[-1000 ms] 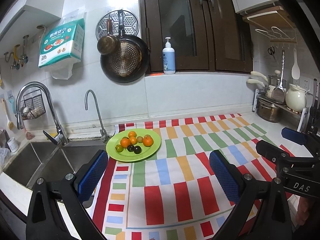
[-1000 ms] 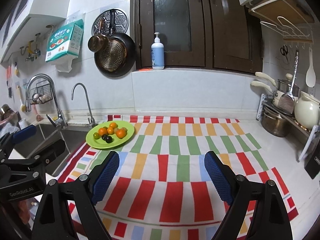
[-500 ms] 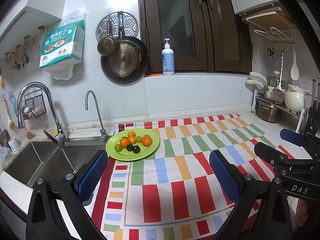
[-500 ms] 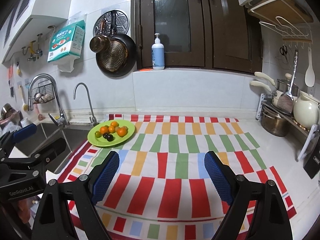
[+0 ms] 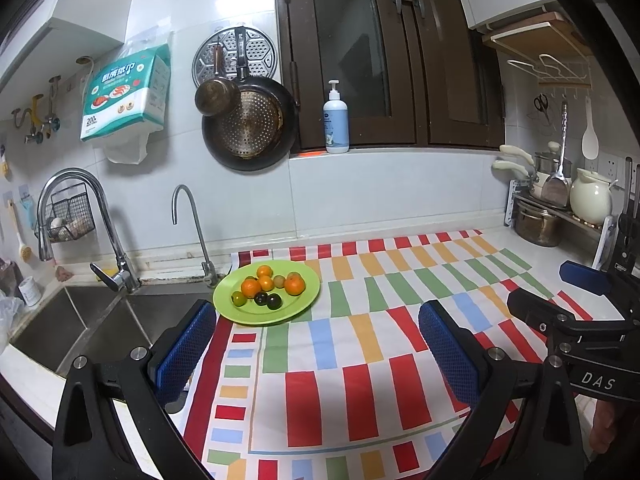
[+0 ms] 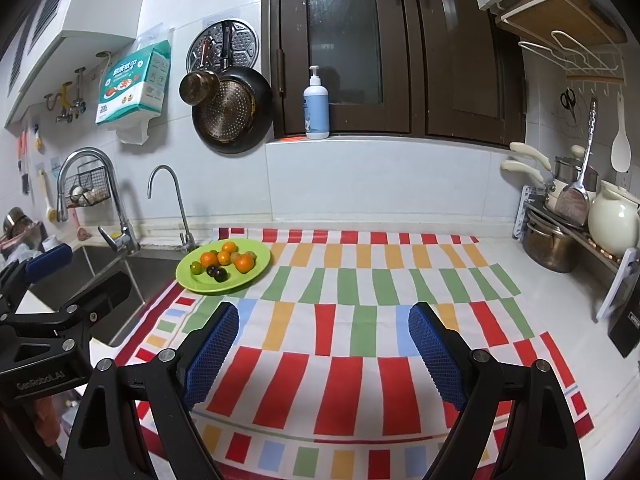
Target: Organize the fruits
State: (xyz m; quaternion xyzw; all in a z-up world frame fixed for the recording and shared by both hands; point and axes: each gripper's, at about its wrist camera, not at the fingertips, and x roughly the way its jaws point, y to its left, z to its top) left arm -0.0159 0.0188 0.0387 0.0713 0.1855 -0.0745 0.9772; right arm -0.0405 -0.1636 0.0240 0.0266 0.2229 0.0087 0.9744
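Observation:
A green plate [image 5: 304, 306] sits at the back left corner of a striped cloth [image 5: 360, 344], beside the sink. On it lie several small oranges [image 5: 295, 285], a green fruit [image 5: 239, 299] and two dark round fruits [image 5: 274, 301]. The plate also shows in the right wrist view [image 6: 256, 270]. My left gripper [image 5: 320, 354] is open and empty, held above the cloth in front of the plate. My right gripper [image 6: 324, 354] is open and empty over the cloth's middle, right of the plate. Each gripper shows at the edge of the other's view.
A steel sink [image 5: 80, 328] with two taps [image 5: 188, 228] lies left of the plate. A rack with pots and a cream jug [image 6: 612, 226] stands at the right wall. A soap bottle [image 5: 335, 120] stands on the ledge. Pans [image 5: 248, 124] hang on the wall.
Both grippers have drawn back and risen slightly, so the plate looks a little smaller and farther. Both jaws stay open. Nothing on the plate has moved.

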